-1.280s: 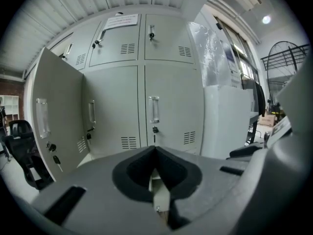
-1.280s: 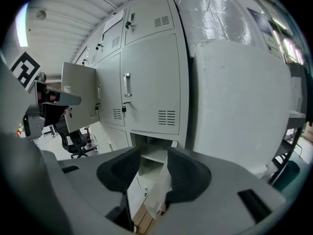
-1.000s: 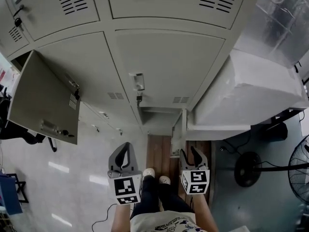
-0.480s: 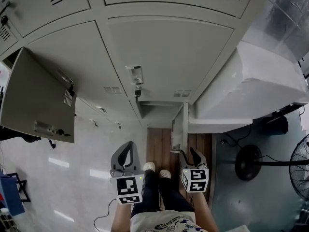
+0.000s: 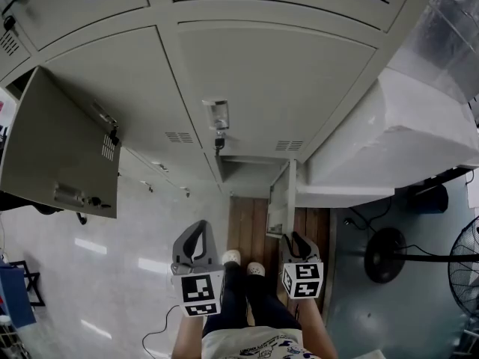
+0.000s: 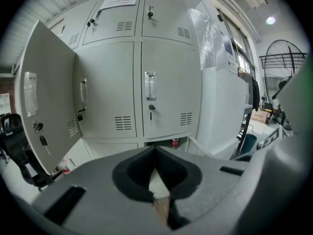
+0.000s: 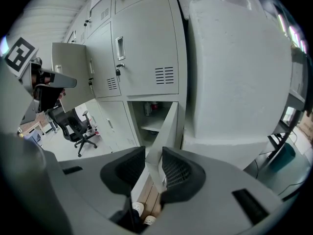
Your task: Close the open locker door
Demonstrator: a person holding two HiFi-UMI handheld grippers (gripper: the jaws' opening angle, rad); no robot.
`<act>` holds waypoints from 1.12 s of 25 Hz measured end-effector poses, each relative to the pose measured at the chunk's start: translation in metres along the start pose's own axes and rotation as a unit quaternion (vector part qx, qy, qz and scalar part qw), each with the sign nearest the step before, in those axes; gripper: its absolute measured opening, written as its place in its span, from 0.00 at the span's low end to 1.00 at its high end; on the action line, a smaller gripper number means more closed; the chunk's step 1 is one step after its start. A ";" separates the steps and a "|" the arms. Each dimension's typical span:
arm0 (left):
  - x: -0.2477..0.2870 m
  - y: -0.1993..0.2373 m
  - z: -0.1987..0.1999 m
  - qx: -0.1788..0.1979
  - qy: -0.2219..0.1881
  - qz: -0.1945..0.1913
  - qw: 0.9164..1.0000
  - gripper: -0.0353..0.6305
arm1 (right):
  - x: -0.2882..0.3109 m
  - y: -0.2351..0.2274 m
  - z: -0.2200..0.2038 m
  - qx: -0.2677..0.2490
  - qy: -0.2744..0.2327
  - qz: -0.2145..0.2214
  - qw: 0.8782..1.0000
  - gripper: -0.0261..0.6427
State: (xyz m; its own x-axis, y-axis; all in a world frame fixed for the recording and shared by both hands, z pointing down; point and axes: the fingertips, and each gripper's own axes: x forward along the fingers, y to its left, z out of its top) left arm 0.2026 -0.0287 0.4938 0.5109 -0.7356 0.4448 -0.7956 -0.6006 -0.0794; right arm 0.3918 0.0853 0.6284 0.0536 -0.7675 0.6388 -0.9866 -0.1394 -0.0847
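Subject: the low locker door (image 5: 281, 204), lower centre of the head view. It stands swung out roughly square to the locker face, over the strip of wooden floor (image 5: 243, 230), with its compartment (image 7: 148, 119) open behind it.

Right gripper (image 5: 293, 239): jaws closing, astride the door's free edge. The panel runs up between the two pads, but firm contact on both faces is not confirmed. Treat it as not yet gripped.

Left gripper (image 5: 196, 236): jaw tips together with nothing between them, hanging clear at lower left of the frame.

Hazards noted:
- The bite is taken close to the panel's edge. If the swing begins before the pads seat, the door is likely to slip out and swing free.
- A jaw kept on the inner face through the whole swing would probably be trapped between door and frame — the latch would then not seat.
- The person's shoes (image 5: 239, 266) are just beside the door's foot, and a fast or wide swing could catch them.
- A second door (image 5: 60, 155), left of frame, also hangs open. The task names only one door, so shutting the low one alone may leave the job incomplete.
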 end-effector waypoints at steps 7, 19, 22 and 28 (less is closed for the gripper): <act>-0.004 0.007 0.000 -0.003 -0.002 0.008 1.000 0.05 | 0.003 0.008 0.001 -0.005 0.004 0.006 1.000 0.22; -0.020 0.040 -0.007 -0.021 -0.004 0.044 0.999 0.05 | 0.018 0.042 0.011 -0.028 0.003 0.023 0.999 0.24; -0.024 0.049 -0.009 -0.026 -0.005 0.053 0.998 0.05 | 0.024 0.054 0.014 -0.044 0.002 0.030 0.999 0.24; -0.028 0.064 -0.010 -0.033 -0.008 0.067 0.997 0.05 | 0.036 0.076 0.023 -0.056 -0.003 0.039 0.998 0.24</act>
State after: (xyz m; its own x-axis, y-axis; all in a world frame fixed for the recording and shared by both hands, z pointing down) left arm 0.1338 -0.0433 0.4850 0.4033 -0.8130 0.4200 -0.8764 -0.4752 -0.0782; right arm 0.3227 0.0322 0.6274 -0.0227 -0.7773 0.6288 -0.9989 -0.0088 -0.0469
